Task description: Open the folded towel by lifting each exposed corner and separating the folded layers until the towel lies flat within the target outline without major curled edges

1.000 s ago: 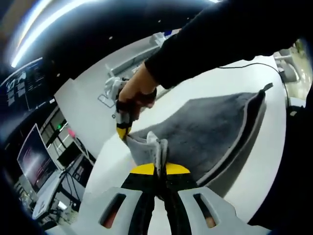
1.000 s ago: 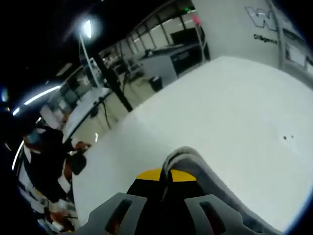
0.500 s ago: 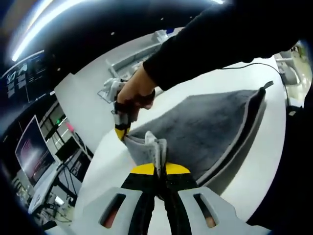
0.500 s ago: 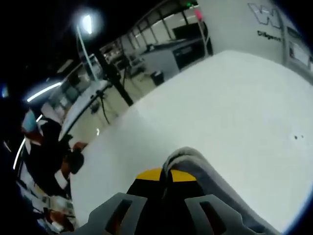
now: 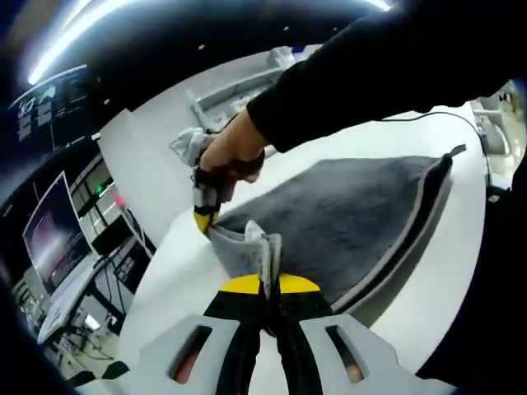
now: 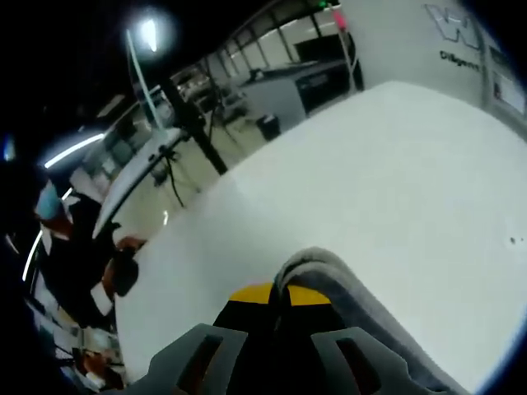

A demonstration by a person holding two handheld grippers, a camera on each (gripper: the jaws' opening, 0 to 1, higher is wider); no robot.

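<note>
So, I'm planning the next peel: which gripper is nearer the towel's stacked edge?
Left. The left gripper pinches the towel right beside the stacked edge; the right gripper grips farther off, across the corner.

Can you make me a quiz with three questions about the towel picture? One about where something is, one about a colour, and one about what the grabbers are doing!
1. Where does the towel lie?
A. on the white table
B. on the floor
C. in a basket

2. What colour is the towel?
A. red
B. grey
C. green

3. What is the left gripper doing?
A. hanging open above the towel
B. shut on a corner of the towel
C. holding a cup

Answers:
1. A, the towel spreads over the white tabletop.
2. B, its fabric is grey with a paler edge.
3. B, a fold of towel stands pinched between its closed jaws; the right gripper pinches the edge nearby too.
</note>
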